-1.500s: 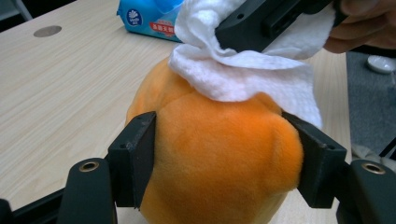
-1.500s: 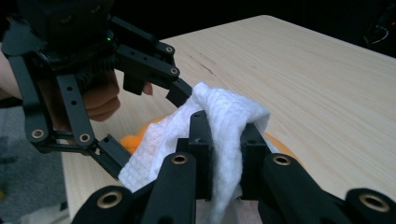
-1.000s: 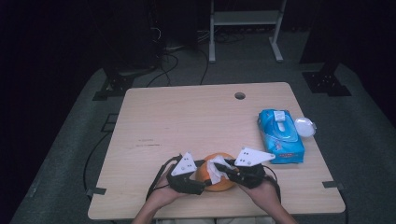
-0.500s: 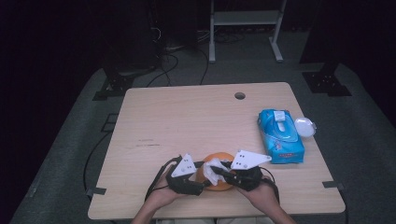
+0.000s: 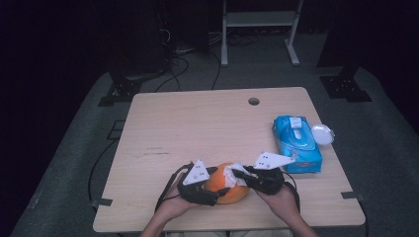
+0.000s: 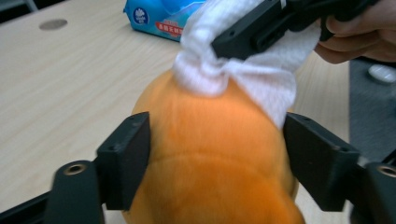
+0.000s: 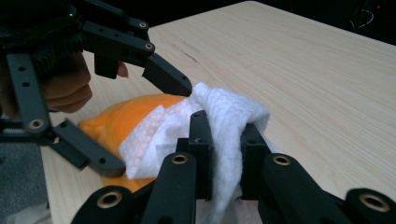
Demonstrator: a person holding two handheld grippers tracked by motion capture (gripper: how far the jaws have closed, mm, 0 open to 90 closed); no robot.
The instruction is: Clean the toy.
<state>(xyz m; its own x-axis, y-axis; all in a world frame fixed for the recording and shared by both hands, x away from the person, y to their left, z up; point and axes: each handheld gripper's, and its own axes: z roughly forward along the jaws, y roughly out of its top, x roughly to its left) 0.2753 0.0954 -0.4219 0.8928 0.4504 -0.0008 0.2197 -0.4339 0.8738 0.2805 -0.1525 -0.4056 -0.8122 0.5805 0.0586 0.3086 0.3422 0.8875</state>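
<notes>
Table [image 5: 197,128]: light wood top with rounded corners, a round cable hole [image 5: 254,101] near its far edge at about 1 o'clock from the table centre. Blue wet-wipe pack [image 5: 296,143]: lies flat near the right edge, at about 3 o'clock from the table centre, long side running front to back, white flap on top toward its far end. Small white oval lid [image 5: 323,133]: at the pack's 2 o'clock, at the table's right edge, whether touching the pack cannot be told. Grey floor mat [image 5: 79,163]: beneath the table. White metal frame [image 5: 259,22]: at 12 o'clock beyond the table, in dim light. Black cables [image 5: 183,69]: on the floor at 11 o'clock
</notes>
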